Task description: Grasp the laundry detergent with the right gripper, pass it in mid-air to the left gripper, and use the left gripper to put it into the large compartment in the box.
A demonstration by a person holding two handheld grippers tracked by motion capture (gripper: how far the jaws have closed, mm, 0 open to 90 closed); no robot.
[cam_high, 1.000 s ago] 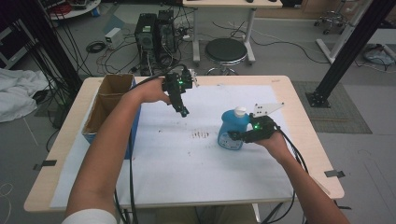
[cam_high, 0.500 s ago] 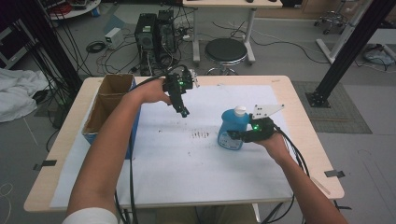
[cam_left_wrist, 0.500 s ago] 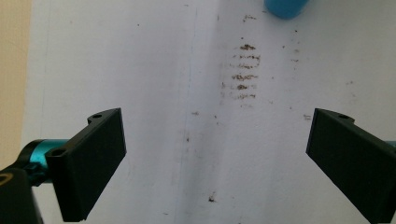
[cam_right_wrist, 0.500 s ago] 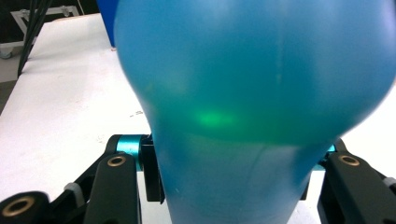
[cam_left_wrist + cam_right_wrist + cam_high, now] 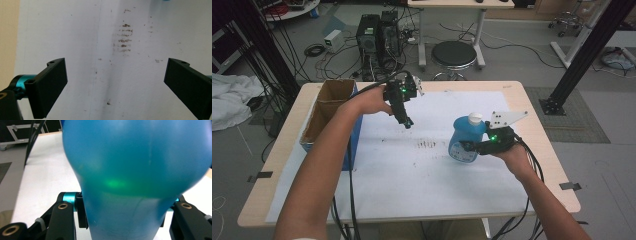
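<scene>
A blue bottle (image 5: 463,140) with a white cap stands on the white sheet (image 5: 412,180) right of centre. My right gripper (image 5: 470,147) is shut on its lower body from the right; in the right gripper view the bottle (image 5: 135,170) sits between the jaws, up close. My left gripper (image 5: 405,122) hangs over the back middle of the sheet, pointing down. In its own view the left gripper (image 5: 115,75) is wide open with nothing between the pads, over a patch of brown smudges (image 5: 123,37). These smudges (image 5: 427,145) lie just left of the bottle.
An open cardboard box (image 5: 329,107) with a blue side stands at the table's left edge. Cables trail from both grippers off the near edge. Bare wooden table rim (image 5: 557,165) borders the sheet on the right.
The right gripper and the bottle have drifted a little to the right. The left gripper has stayed in place, still open.
</scene>
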